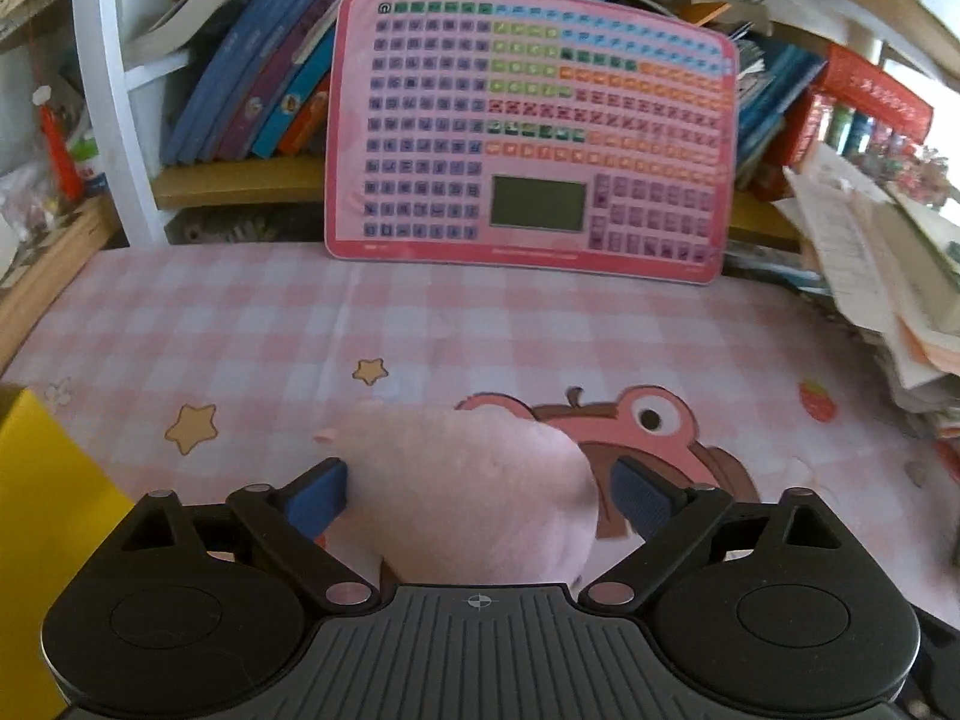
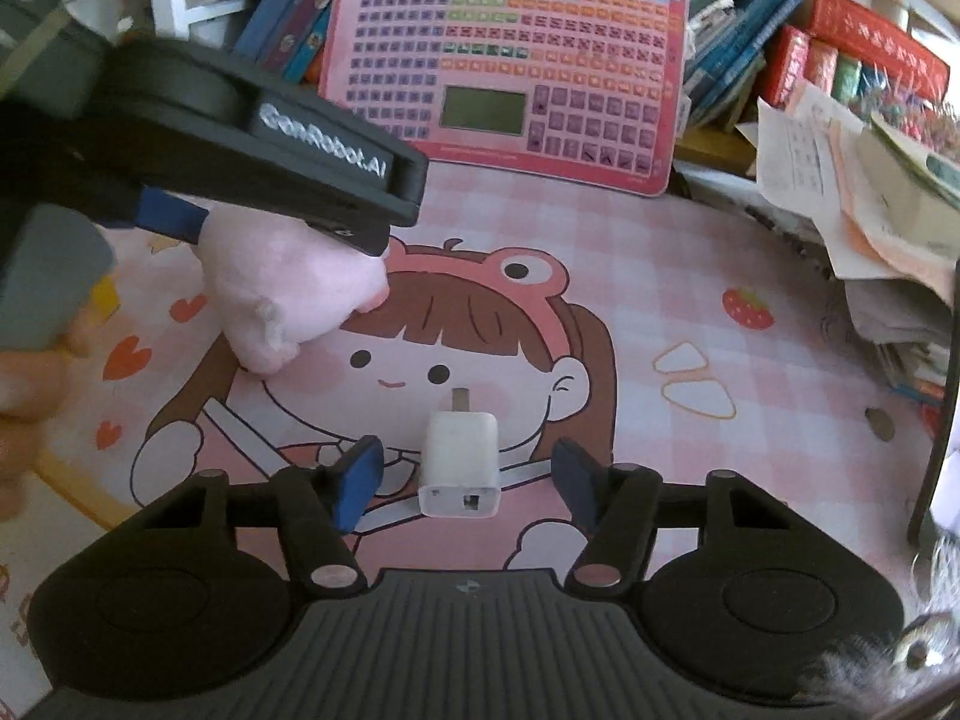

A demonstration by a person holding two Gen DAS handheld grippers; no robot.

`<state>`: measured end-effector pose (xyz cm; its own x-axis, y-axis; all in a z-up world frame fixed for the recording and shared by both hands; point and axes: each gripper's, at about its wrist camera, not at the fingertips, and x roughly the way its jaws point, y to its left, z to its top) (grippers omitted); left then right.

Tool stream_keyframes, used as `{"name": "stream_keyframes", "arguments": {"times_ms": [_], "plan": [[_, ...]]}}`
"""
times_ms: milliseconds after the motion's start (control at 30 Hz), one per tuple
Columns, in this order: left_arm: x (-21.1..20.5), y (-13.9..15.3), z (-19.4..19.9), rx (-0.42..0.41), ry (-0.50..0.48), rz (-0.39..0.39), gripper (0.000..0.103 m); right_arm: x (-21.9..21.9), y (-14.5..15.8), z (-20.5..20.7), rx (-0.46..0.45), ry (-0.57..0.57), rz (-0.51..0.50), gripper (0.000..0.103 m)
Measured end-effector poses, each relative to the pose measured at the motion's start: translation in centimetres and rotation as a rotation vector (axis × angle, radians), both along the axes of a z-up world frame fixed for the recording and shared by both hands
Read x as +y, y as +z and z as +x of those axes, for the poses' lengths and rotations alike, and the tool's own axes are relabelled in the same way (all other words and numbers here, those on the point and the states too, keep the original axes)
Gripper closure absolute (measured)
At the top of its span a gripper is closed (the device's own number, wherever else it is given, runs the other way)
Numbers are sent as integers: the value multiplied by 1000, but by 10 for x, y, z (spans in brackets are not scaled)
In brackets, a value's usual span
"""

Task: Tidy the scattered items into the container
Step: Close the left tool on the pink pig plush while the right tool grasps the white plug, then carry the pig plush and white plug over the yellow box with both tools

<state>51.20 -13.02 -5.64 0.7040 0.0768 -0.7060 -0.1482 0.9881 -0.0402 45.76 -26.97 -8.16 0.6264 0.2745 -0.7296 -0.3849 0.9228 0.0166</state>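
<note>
Left wrist view: your left gripper pinches a pink plush toy between its blue pads, held above the checked mat. The yellow box sits at the left edge. The toy is soft, so it may slip loose if you swing quickly toward the box.

Right wrist view: your right gripper is spread wide, holding nothing, with a white charger lying on the mat between its fingers. Close off-centre and the smooth block may skid or twist away.
</note>
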Motion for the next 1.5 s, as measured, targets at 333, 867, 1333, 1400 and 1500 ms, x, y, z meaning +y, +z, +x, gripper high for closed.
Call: {"name": "stream_keyframes", "arguments": {"times_ms": [333,867,1333,1400,1500], "plan": [[-8,-17,11,31,-47,160,6,-13,1,3,-6,-5,13,77],[-3,-18,-2,37,-34,59,6,-17,-4,3,-20,-10,13,71],[-10,-7,-23,2,-132,199,27,-24,13,-11,-8,1,44,79],[-9,3,-35,-9,-147,150,27,-27,18,-18,-7,5,56,79],[-9,20,-55,-37,-177,109,27,-33,27,-31,-15,11,77,79]]}}
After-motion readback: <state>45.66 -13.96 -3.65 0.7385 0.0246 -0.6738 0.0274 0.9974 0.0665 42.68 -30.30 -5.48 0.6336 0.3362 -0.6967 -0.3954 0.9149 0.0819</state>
